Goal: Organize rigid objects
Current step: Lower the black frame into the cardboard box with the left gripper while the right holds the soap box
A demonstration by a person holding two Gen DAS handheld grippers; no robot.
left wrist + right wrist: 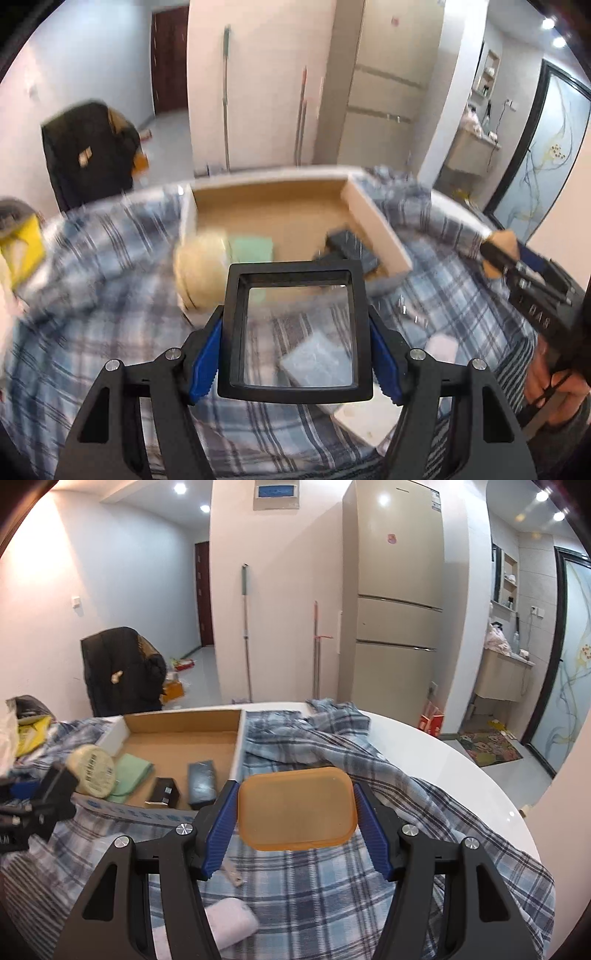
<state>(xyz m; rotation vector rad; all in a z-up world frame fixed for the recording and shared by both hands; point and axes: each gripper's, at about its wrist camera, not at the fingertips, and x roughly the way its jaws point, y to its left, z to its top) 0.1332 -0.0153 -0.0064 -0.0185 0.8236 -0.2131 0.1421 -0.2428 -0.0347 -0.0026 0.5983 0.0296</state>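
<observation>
Your left gripper is pinching a black square frame with a clear window, its blue pads pressed against the frame's two sides, and it holds the frame in the air above the plaid cloth. Your right gripper is clamped on an orange translucent lid, pads against its short ends, with the lid clear of the cloth.

Beyond the frame sits the open cardboard box on the desk. Inside it lie a green cloth, a small black box and a dark flat pack. A round pale yellow tin leans on the box's near left rim.

On the plaid cloth near you, a white rolled piece lies below the right gripper, and through the frame's window a clear plastic packet shows. A fridge stands behind the desk, and a dark coat hangs over a chair to the left.
</observation>
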